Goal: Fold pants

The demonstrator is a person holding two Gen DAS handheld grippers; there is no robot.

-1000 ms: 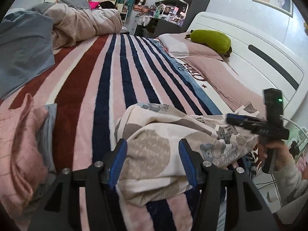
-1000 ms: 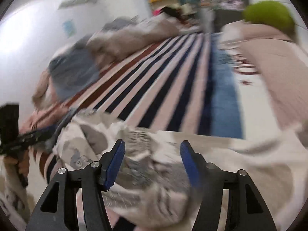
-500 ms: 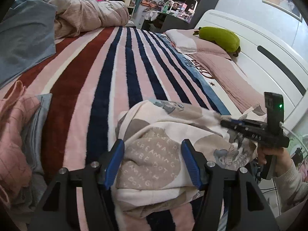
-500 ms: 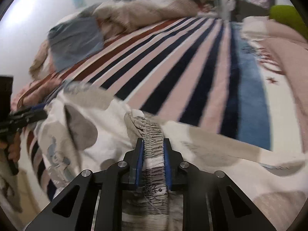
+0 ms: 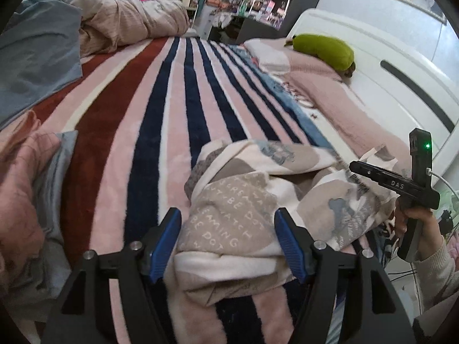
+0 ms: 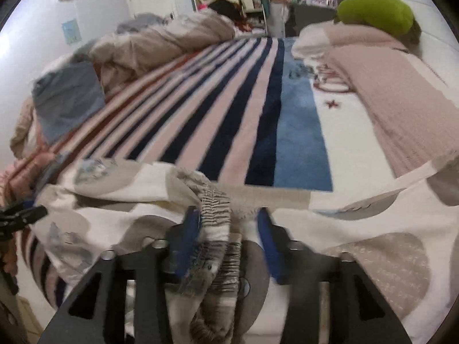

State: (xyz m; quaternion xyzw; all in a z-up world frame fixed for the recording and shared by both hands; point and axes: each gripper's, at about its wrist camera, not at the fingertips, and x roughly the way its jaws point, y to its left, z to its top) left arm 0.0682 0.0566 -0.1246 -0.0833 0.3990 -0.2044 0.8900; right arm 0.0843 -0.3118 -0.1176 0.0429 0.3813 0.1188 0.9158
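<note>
The pants (image 5: pixel 238 209) are cream with beige patches and small prints, lying bunched on the near edge of a striped blanket (image 5: pixel 183 109). My left gripper (image 5: pixel 228 239) is open, its blue pads on either side of a folded end of the pants. My right gripper (image 6: pixel 228 229) is open, with the gathered elastic waistband (image 6: pixel 215 203) lying loose between its pads. The right gripper also shows in the left wrist view (image 5: pixel 393 183), at the pants' right end.
A pink and grey garment pile (image 5: pixel 25 189) lies at the left. A beige duvet (image 5: pixel 129 20) and blue sheet (image 5: pixel 34 63) are heaped at the far left. Pink pillows (image 5: pixel 324 86) and a green plush (image 5: pixel 324 48) lie along the white headboard (image 5: pixel 387 57).
My right gripper shut on the waistband half a second ago and has now opened again. My left gripper has stayed open and moved forward over the pants' folded end.
</note>
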